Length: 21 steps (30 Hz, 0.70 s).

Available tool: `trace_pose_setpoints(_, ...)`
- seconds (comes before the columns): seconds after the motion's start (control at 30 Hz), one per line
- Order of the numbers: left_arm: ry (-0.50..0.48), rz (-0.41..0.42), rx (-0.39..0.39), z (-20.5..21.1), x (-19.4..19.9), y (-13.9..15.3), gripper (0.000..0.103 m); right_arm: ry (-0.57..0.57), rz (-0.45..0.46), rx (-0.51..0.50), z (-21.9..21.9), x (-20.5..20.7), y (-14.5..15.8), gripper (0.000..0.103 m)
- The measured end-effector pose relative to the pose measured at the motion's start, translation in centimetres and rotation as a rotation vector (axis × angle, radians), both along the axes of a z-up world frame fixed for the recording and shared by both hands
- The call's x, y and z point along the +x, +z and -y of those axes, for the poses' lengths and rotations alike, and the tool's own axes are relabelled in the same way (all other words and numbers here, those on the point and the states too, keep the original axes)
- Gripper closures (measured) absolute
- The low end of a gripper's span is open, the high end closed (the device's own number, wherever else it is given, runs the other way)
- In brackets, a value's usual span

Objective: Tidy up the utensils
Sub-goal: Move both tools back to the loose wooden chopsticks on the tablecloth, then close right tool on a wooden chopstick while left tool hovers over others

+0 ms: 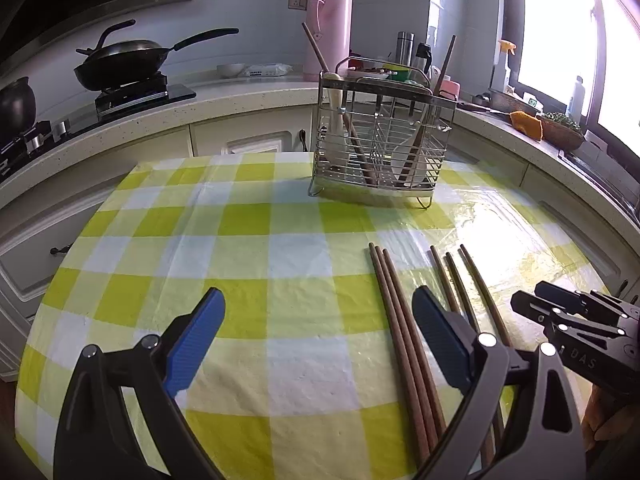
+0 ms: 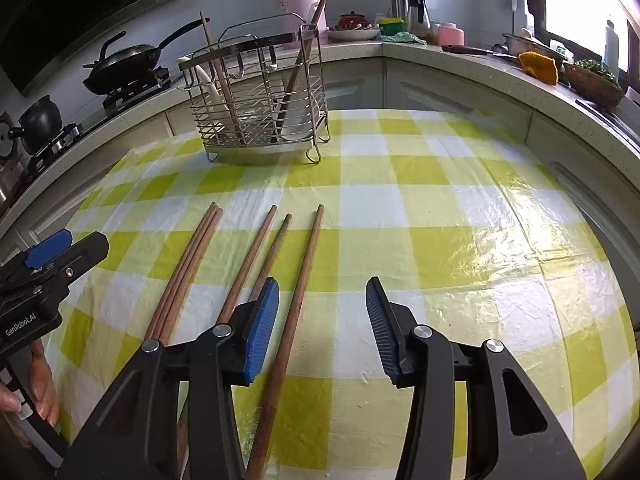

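Note:
Several long brown wooden chopsticks lie on a table with a green and white checked cloth (image 1: 240, 216). Three lie tight together (image 1: 400, 320) (image 2: 188, 272); three more lie spread to their right (image 1: 472, 280) (image 2: 248, 264). My left gripper (image 1: 320, 304) hangs open over bare cloth, left of the tight bundle. My right gripper (image 2: 323, 284) is open low over the cloth, and the rightmost chopstick (image 2: 308, 272) runs between its jaws, close to the left pad (image 2: 262, 320), untouched. At the table's far side stands a wire utensil rack (image 1: 432, 148) (image 2: 200, 120) holding wooden-handled utensils and a white spoon.
A counter curves around the table. On it are a wok (image 1: 120, 60) on a stove, a black kettle (image 2: 40, 124), a pink thermos (image 1: 328, 24), a basket of greens (image 1: 560, 128) and an orange cloth (image 2: 538, 66). A hand (image 2: 40, 380) grips the left gripper's handle.

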<state>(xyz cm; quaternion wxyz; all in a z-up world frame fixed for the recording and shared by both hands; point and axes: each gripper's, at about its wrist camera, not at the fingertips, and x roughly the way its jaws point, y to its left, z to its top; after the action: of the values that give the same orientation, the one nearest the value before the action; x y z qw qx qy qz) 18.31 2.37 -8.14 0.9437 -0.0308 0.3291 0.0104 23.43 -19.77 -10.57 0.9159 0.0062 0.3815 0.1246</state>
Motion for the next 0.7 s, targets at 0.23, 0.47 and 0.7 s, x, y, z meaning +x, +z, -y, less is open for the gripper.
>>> trace_pose_setpoints(0.23, -0.010, -0.021, 0.040, 0.6, 0.5, -0.3, 0.012, -0.008, -0.027, -0.013, -0.4, 1.3, -0.4, 0.062)
trace_pose_setpoints(0.47, -0.030, -0.063, 0.052, 0.8, 1.1, -1.3, 0.014, 0.006, -0.074, -0.048, -1.9, 2.5, -1.1, 0.070)
trace_pose_setpoints(0.7, -0.051, -0.109, 0.042, 0.8, 1.9, -1.9, 0.019, 0.009, -0.092, -0.089, -2.8, 3.3, -1.6, 0.084)
